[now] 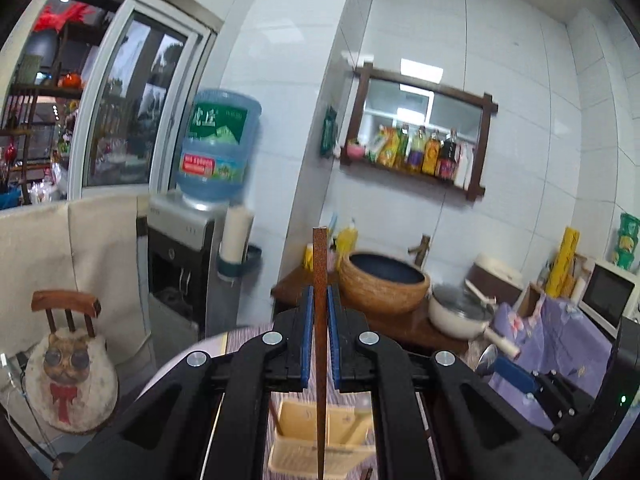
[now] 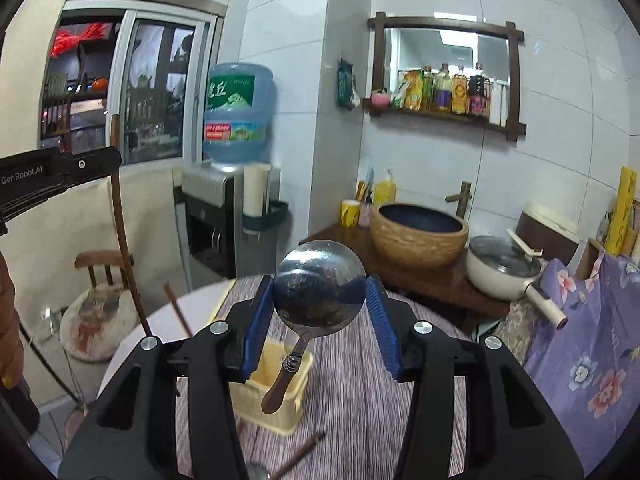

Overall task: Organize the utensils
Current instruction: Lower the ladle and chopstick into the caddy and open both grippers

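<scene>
Three chopsticks point(image 2: 124, 232), two ladles point(image 2: 319, 289), one holder point(image 2: 280, 396).

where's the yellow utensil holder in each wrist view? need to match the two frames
Left wrist: the yellow utensil holder sits bottom centre, seen between the left gripper arms, below the held chopstick.
Right wrist: it sits lower centre-left, partly behind the right gripper left finger, under the spoon handle.
Shared landmark: the woven basin on the wooden counter.
</scene>
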